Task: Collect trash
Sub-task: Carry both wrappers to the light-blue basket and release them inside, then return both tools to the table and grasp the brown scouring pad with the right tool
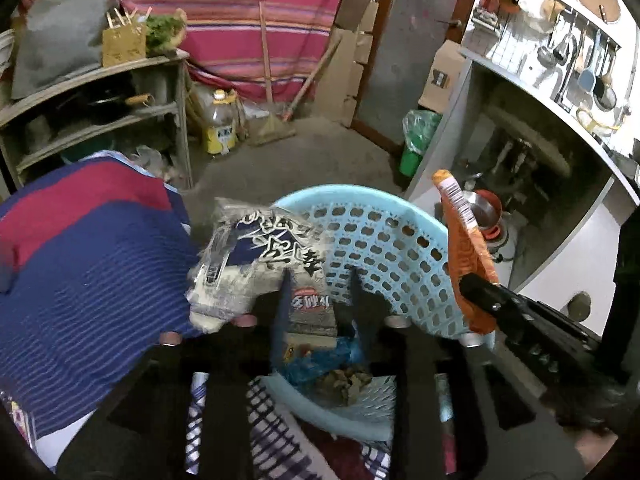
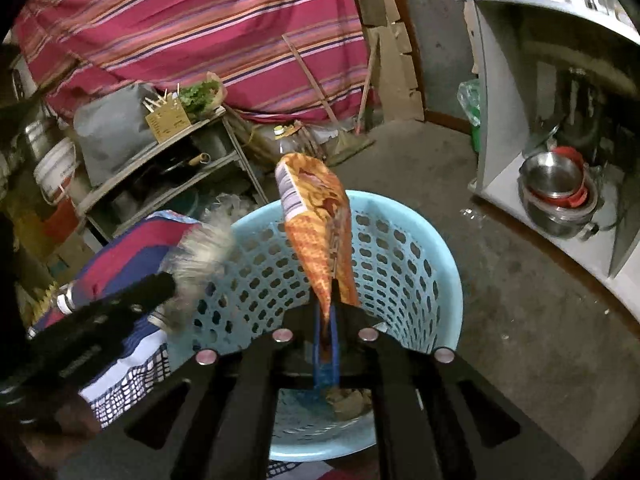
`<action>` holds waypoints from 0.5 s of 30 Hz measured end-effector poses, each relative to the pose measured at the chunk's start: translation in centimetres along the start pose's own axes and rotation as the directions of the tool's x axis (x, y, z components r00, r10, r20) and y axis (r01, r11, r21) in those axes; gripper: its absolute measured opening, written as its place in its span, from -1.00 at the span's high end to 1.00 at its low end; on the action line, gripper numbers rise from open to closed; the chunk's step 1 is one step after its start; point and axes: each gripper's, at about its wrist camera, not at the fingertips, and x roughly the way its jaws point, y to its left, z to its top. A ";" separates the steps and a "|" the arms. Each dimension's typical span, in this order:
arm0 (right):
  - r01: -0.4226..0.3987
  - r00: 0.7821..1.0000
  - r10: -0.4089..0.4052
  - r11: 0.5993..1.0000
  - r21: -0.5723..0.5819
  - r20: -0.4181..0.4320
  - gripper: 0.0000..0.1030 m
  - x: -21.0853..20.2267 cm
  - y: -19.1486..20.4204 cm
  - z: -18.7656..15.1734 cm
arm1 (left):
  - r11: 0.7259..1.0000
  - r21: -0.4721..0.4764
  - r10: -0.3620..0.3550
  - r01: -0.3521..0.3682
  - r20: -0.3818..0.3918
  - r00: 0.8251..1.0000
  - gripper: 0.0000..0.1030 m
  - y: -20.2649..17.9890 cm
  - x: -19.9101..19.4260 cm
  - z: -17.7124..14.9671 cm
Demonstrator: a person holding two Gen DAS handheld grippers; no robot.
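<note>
A light blue perforated plastic basket stands on the floor; it also shows in the right wrist view, with trash at its bottom. My left gripper has its jaws apart, and a silver and blue snack wrapper lies against its left finger over the basket's near rim. My right gripper is shut on an orange snack bag and holds it upright over the basket. The orange bag also shows in the left wrist view.
A blue and red striped cloth lies left of the basket. A shelf unit stands at the left. A white cabinet with steel pots stands at the right. A green bin, a bottle and a broom stand by the far wall.
</note>
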 end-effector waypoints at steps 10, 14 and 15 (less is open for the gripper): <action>-0.075 0.997 0.074 0.997 0.033 0.036 -0.28 -0.3 0.1 -0.1 | 0.997 -0.078 0.026 -0.019 0.094 0.995 0.10 3.2 -6.0 -0.7; -0.152 0.984 0.156 0.987 -0.052 0.089 -0.28 -3.0 5.6 0.1 | 0.983 -0.101 0.170 -0.154 0.171 0.971 0.02 7.2 -14.3 -3.1; -0.179 0.979 0.186 0.980 -0.086 0.088 -0.28 -3.6 7.5 -0.2 | 0.973 -0.113 0.221 -0.203 0.181 0.958 -0.02 8.6 -16.6 -4.2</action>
